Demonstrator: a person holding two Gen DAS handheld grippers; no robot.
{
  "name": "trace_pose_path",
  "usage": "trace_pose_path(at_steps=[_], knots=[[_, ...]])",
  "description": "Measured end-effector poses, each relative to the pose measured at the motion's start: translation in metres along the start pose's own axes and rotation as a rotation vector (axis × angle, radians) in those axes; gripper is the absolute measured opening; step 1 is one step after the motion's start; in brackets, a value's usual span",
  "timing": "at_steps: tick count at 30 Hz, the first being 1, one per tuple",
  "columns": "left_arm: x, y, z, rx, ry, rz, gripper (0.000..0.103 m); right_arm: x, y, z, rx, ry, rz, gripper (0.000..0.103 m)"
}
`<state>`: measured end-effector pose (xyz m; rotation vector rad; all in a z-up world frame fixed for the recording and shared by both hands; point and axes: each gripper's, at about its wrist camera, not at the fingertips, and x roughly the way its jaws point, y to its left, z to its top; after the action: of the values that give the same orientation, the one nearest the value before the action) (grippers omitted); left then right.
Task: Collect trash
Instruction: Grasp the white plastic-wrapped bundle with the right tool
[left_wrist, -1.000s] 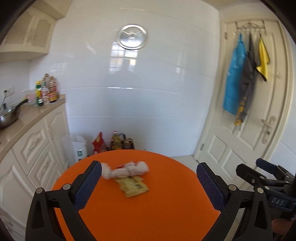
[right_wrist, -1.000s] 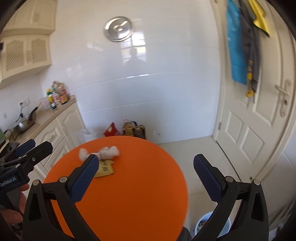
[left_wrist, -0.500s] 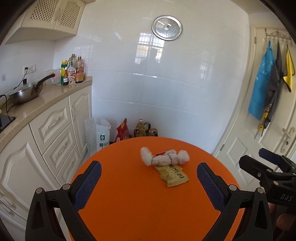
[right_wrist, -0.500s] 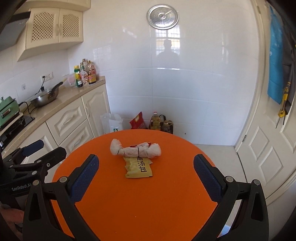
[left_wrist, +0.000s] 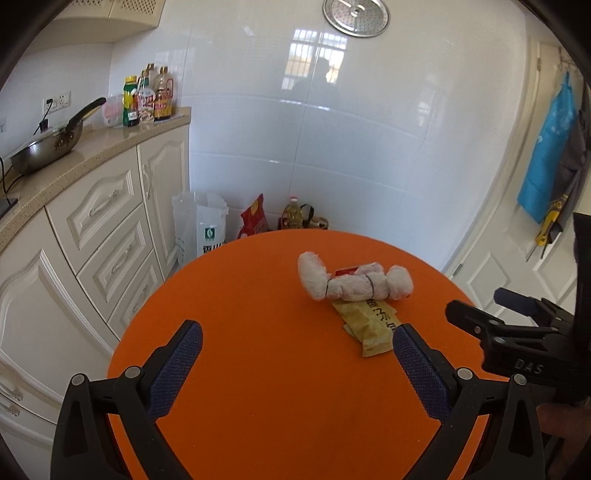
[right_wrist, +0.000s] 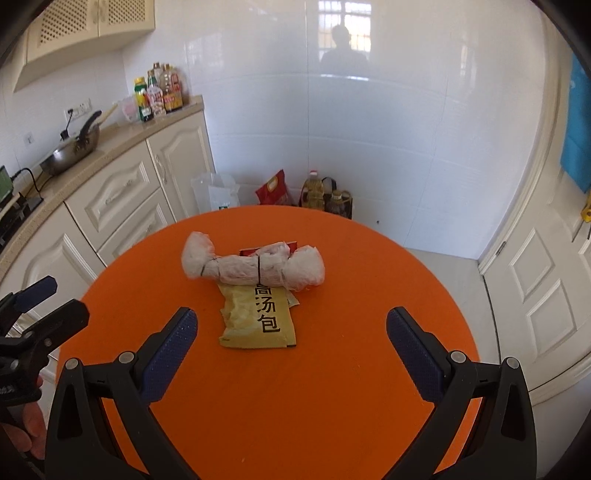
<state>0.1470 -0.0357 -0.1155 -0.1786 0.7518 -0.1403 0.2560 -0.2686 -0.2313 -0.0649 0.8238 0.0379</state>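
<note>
A round orange counter (right_wrist: 332, 387) fills the lower part of both wrist views, standing in a white-tiled kitchen with cream cabinets (left_wrist: 96, 229) along the left wall and a white door (right_wrist: 546, 295) to the right. On the cabinet worktop sit a pan (left_wrist: 48, 147) and a cluster of bottles (left_wrist: 147, 98).

The left claw (left_wrist: 297, 345) hangs above the near left part of the orange counter, its blue-padded fingers spread wide with nothing between them. The right claw (right_wrist: 291, 332) hovers likewise over the near edge, fingers wide apart and holding nothing.

Near the middle of the orange counter lies a white wrapped bundle (right_wrist: 255, 266), tied with dark bands, resting across the top of a flat yellow packet (right_wrist: 258, 321) printed with dark characters. A red scrap (right_wrist: 284, 246) peeks out behind the bundle. On the floor by the far wall stand a white bag (left_wrist: 201, 225), a red bag (left_wrist: 253, 218) and an oil bottle (right_wrist: 314, 192).
</note>
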Motion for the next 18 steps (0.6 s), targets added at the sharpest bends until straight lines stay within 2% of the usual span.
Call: trace_pose_path(at_steps=[6,18], knots=[[0.063,-0.016,0.029,0.008,0.044,0.028,0.102,0.055,0.000,0.009,-0.042,0.070,0.019,0.103],[0.169,-0.022,0.065,-0.010,0.119,0.103,0.101,0.139,0.046,0.030,-0.320,0.141,0.080,0.103]])
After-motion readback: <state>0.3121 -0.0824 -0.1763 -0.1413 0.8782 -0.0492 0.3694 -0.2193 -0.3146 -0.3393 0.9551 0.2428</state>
